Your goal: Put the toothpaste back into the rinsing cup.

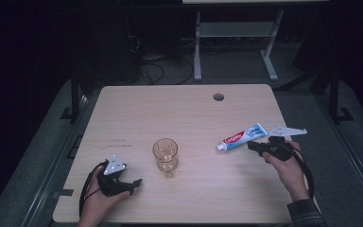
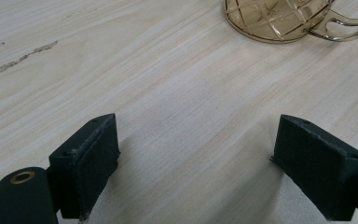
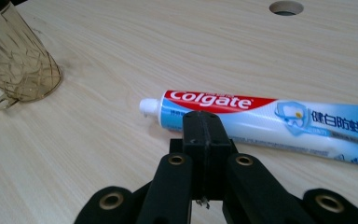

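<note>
The table is mostly bare, leaving both hands room to work. Near its middle an amber glass cup stands upright, handle toward the person, likely ready to receive something. The toothpaste tube lies flat to the right, cap pointing toward the cup. The left gripper rests low near the cup, jaws spread, holding nothing. The right gripper sits just beside the tube, jaws pressed together, empty.
</note>
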Tool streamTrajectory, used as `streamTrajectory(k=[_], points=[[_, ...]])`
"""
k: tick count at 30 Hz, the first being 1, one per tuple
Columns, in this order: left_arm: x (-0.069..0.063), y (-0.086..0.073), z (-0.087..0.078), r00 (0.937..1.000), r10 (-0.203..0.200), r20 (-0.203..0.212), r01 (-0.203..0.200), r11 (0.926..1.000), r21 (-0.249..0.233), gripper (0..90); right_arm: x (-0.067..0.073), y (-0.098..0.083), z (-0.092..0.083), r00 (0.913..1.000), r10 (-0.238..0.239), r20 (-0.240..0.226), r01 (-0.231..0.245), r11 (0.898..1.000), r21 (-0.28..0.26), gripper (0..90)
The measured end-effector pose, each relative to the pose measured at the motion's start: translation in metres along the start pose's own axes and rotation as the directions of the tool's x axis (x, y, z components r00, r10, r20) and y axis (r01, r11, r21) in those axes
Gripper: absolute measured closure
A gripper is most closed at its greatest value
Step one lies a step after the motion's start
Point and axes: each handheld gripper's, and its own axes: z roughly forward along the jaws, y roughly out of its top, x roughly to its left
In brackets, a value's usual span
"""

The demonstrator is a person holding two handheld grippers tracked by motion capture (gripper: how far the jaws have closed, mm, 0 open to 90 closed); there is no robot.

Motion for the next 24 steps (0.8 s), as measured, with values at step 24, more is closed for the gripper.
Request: streamTrajectory(k=[24], points=[[0.000,0.000,0.000,1.0000,0.001,0.000,-0.001,1.0000,0.000,13.0,-0.002,0.025,0.030,1.0000,0.001,0.009,-0.001,1.000,-0.012,89.8]])
